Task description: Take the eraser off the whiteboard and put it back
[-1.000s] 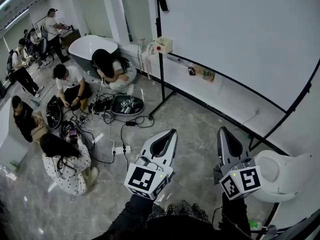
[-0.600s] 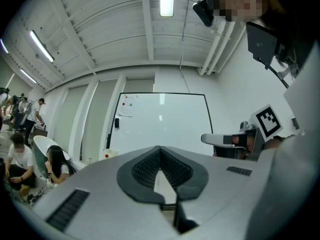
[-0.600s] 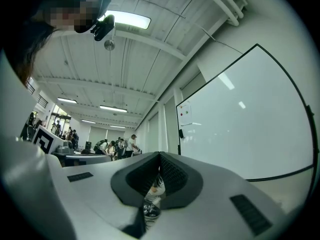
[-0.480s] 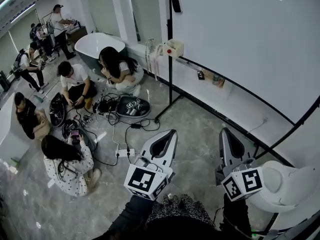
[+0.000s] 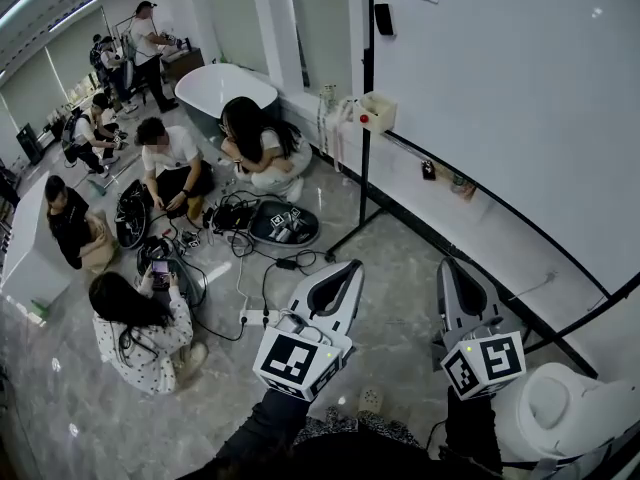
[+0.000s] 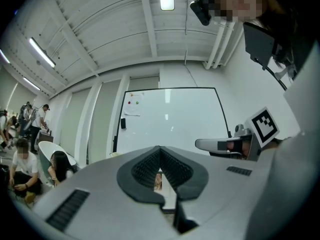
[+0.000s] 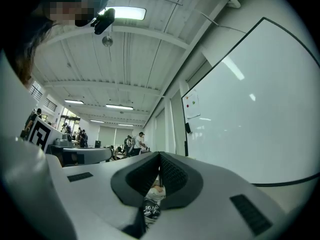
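Note:
A small black eraser (image 5: 384, 19) clings to the upper left of the whiteboard (image 5: 500, 88), far ahead of both grippers. It also shows as a dark block, the eraser (image 6: 122, 123), in the left gripper view, and as the eraser (image 7: 188, 128) in the right gripper view. My left gripper (image 5: 345, 268) is held low in front of me, shut and empty. My right gripper (image 5: 447, 265) is beside it, also shut with nothing between its pads. Both point roughly level toward the board's left end.
Several people sit or crouch on the floor (image 5: 150, 408) at the left among cables and an open case (image 5: 284, 224). A white bathtub (image 5: 225, 83) stands behind them. A small box (image 5: 378, 111) hangs on the board's stand, and a white bowl-shaped seat (image 5: 565, 408) is at lower right.
In the head view the whiteboard, the eraser and the people have slid to the right and down. Both grippers kept their place before me and stayed shut.

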A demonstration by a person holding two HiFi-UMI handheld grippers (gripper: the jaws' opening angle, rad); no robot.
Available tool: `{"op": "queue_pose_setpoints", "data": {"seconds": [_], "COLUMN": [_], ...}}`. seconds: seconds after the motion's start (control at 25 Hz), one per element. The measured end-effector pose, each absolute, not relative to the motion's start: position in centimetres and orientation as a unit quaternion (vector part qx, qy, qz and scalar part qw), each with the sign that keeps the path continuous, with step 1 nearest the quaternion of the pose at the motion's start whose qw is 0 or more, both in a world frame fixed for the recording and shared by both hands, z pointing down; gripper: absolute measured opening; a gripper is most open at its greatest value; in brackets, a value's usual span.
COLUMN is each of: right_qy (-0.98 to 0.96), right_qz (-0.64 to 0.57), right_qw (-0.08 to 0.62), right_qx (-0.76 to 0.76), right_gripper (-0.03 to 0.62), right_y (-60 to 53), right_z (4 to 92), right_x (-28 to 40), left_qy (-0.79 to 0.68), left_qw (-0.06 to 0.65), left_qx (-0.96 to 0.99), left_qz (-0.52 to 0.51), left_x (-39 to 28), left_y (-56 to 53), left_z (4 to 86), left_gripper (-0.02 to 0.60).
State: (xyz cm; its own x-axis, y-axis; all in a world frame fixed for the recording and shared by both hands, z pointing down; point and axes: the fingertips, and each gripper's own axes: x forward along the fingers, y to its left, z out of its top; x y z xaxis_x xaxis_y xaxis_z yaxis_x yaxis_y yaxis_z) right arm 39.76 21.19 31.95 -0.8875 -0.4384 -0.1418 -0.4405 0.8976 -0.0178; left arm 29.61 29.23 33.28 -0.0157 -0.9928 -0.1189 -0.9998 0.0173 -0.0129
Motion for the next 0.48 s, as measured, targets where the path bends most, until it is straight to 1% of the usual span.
{"op": "queue_pose_setpoints", "data": {"seconds": [0.2, 0.48], "right_qy": [0.973, 0.974], "right_qz": [0.009, 0.005], "right_qw": [0.08, 0.075], "right_qx": [-0.218, -0.214], "right_gripper": [0.008, 0.008], "right_y": [16.7, 11.3], "right_z": [31.1, 31.3], "right_x": [37.9, 36.5], "left_qy": [0.716, 0.712], "left_qw": [0.056, 0.048], "left_qx": [-0.695, -0.699], "left_qz": [0.038, 0.047], "left_x": [28.3, 27.5], "left_y": [24.5, 18.8], "left_z": [32.4, 32.3], "left_gripper": [0.002, 0.002]}}
